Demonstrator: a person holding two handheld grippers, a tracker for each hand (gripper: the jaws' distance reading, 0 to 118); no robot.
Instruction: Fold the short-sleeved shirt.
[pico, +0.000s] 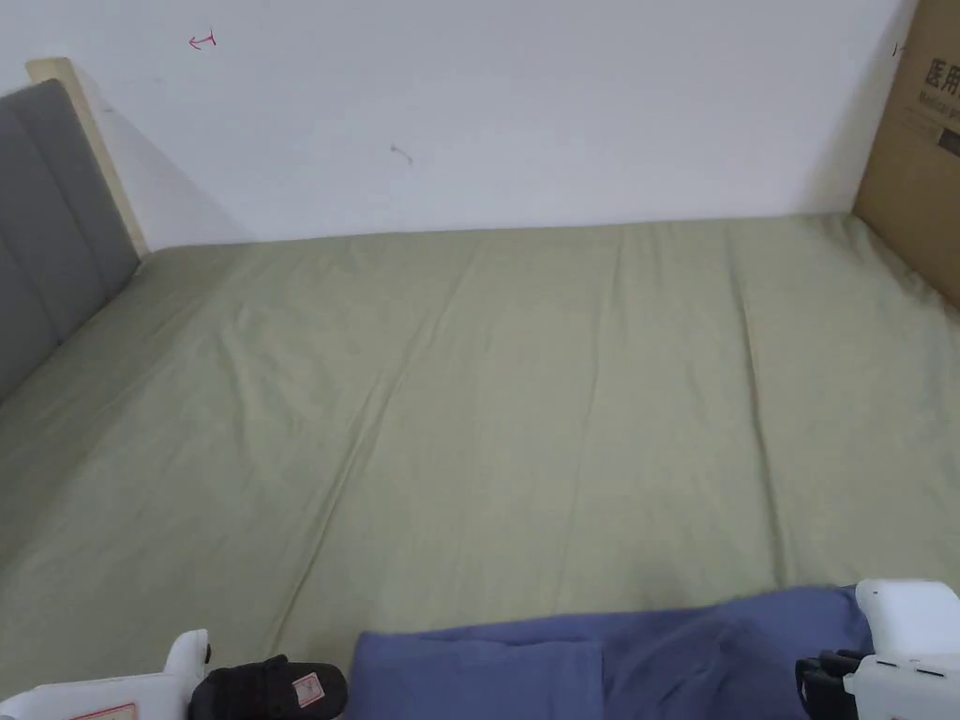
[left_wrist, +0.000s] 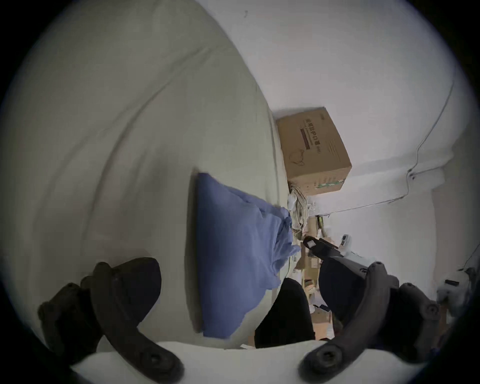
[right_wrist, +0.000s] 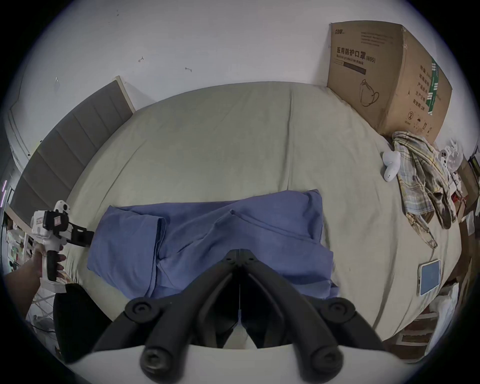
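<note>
Blue shirt (right_wrist: 213, 246): lying partly folded at the bed's (pico: 525, 394) near edge. I am holding my right tongs (right_wrist: 239, 251) pressed together above it, left tongs (left_wrist: 233, 270) spread wide beside it.

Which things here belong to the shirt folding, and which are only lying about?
For the job:
- blue shirt
- left hand-held gripper
- right hand-held gripper

Lying about:
- cardboard box
- plaid cloth
- phone
- white gadget

The cardboard box (right_wrist: 384, 78) carries printed text (Chinese characters, then "N95").
</note>
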